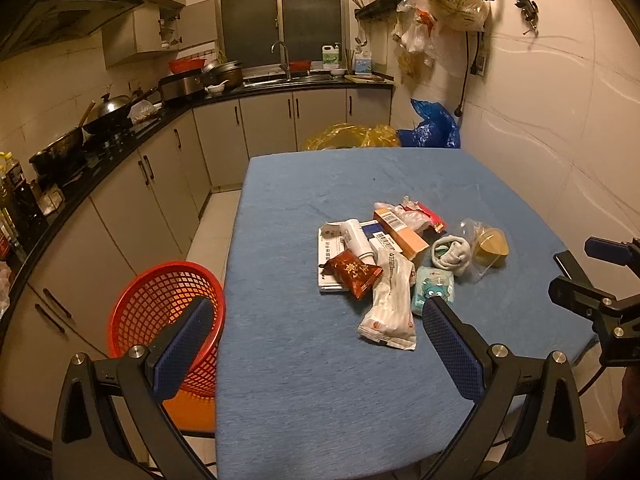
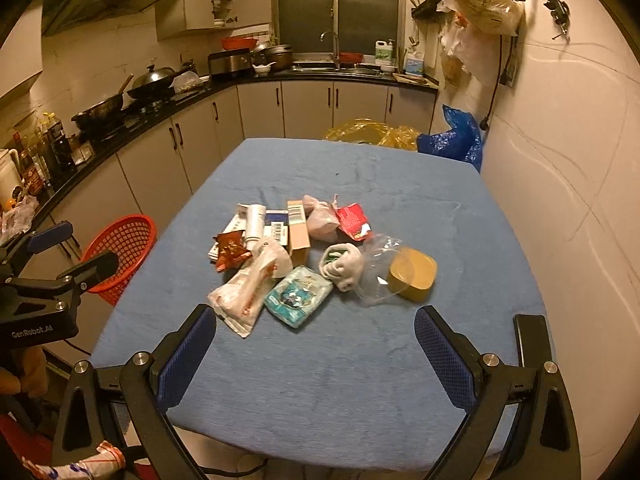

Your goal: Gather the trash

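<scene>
A heap of trash lies mid-table on the blue cloth [image 1: 304, 380] [image 2: 320, 380]: a white wrapper [image 1: 390, 304] [image 2: 248, 292], a red-brown snack packet [image 1: 352, 274] [image 2: 230, 252], a teal tissue pack [image 1: 434, 290] [image 2: 298, 296], an orange box [image 1: 400, 232] [image 2: 298, 228], a balled sock [image 1: 450, 254] [image 2: 344, 266], and a clear bag with a tan lump [image 1: 490, 246] [image 2: 412, 274]. A red mesh basket [image 1: 160, 320] [image 2: 120, 252] stands off the table's left edge. My left gripper [image 1: 316, 344] is open, short of the heap. My right gripper [image 2: 316, 352] is open too, with nothing held.
A kitchen counter [image 1: 120, 152] with woks and bottles runs along the left, with a sink [image 1: 288, 76] at the back. Yellow [image 1: 352, 136] and blue plastic bags [image 1: 434, 126] sit beyond the table's far edge. A wall [image 1: 560, 120] closes the right side.
</scene>
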`<action>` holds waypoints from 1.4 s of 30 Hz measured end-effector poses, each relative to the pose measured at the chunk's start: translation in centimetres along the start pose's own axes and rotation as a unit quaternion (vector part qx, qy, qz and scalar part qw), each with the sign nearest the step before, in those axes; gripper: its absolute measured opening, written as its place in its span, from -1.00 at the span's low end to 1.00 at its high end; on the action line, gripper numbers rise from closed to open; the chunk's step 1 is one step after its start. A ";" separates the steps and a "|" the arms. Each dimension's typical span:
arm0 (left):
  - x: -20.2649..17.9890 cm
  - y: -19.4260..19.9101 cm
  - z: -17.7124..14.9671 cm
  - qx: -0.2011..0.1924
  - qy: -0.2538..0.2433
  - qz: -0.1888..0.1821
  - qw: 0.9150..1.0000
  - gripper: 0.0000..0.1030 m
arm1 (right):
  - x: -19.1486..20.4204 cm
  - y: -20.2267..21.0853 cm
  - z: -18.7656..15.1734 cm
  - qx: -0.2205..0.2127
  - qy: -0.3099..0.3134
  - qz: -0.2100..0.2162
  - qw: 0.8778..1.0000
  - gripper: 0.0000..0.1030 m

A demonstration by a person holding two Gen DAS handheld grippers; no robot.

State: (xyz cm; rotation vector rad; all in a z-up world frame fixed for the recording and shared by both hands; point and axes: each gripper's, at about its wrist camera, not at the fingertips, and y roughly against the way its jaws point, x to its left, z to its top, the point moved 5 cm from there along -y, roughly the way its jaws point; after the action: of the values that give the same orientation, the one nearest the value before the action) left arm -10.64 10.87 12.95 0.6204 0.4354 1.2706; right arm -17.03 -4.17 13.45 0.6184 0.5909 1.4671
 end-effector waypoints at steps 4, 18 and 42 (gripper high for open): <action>0.2 0.1 -0.1 0.003 0.002 0.003 1.000 1.00 | 0.9 0.1 0.4 -0.002 0.011 0.010 1.000 0.96; 0.9 0.4 0.4 -0.004 0.009 0.007 1.000 1.00 | 1.4 0.7 1.1 -0.023 0.023 0.015 0.999 0.96; -2.2 -0.5 -0.6 0.021 -0.010 -0.020 1.000 1.00 | -1.8 0.9 -1.3 0.005 -0.003 0.002 1.000 0.96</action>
State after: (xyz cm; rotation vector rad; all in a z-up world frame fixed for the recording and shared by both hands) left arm -11.23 8.80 12.10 0.6561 0.4556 1.2198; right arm -18.60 -5.97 13.11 0.6325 0.5921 1.4665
